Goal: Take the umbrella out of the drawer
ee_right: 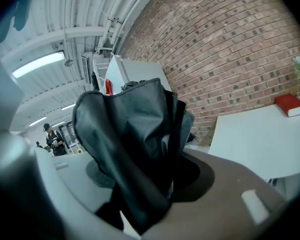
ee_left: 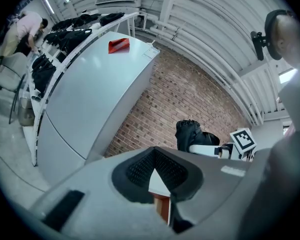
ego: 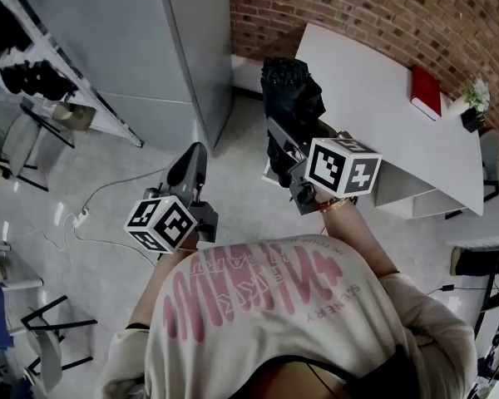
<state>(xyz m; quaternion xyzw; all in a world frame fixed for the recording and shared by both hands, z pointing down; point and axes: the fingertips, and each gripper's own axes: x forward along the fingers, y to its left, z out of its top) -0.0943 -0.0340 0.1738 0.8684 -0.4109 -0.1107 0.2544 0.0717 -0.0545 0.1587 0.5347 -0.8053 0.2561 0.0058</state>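
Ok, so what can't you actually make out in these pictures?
- Handle of the black folded fabric umbrella: in the right gripper view it is buried under its own cloth. In the head view its lower end sits behind the right hand-held gripper.
- Drawer: no view shows it plainly.
- Flat red book on the white table: head view, any cover print is too small.
- Floor under the person: head view, hidden by their shirt.

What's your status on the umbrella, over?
Left claw shut, empty. Right claw shut on folded black umbrella, held in the air. White desk close beside it, grey cabinet further left.
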